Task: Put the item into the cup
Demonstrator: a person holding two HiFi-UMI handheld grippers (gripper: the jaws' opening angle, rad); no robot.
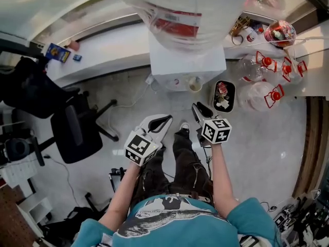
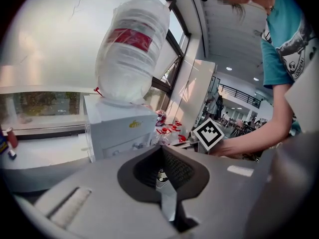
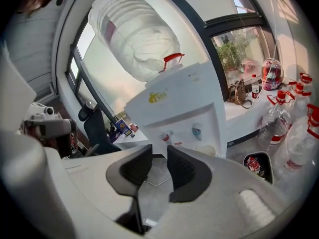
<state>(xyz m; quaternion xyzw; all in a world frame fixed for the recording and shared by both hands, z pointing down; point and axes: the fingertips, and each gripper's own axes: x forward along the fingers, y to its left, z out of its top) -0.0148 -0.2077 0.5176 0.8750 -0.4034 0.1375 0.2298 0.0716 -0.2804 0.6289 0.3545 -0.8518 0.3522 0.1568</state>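
A pale cup (image 1: 195, 84) stands in the bay of the white water dispenser (image 1: 186, 66), under its taps; the right gripper view shows the cup (image 3: 207, 151) ahead and to the right. My right gripper (image 1: 199, 109) is held above the floor in front of the dispenser. Its jaws are open with nothing between them (image 3: 159, 154). My left gripper (image 1: 165, 120) hangs lower left of it. Its pads meet at the tips (image 2: 160, 151), and it holds nothing. I see no loose item in either gripper.
A big inverted water bottle (image 1: 180, 9) tops the dispenser. To its right, a black bin (image 1: 224, 95) of rubbish and several red-capped water jugs (image 1: 267, 94) stand on the floor. An office chair (image 1: 77, 130) is at the left. A white ledge (image 1: 103, 50) runs behind.
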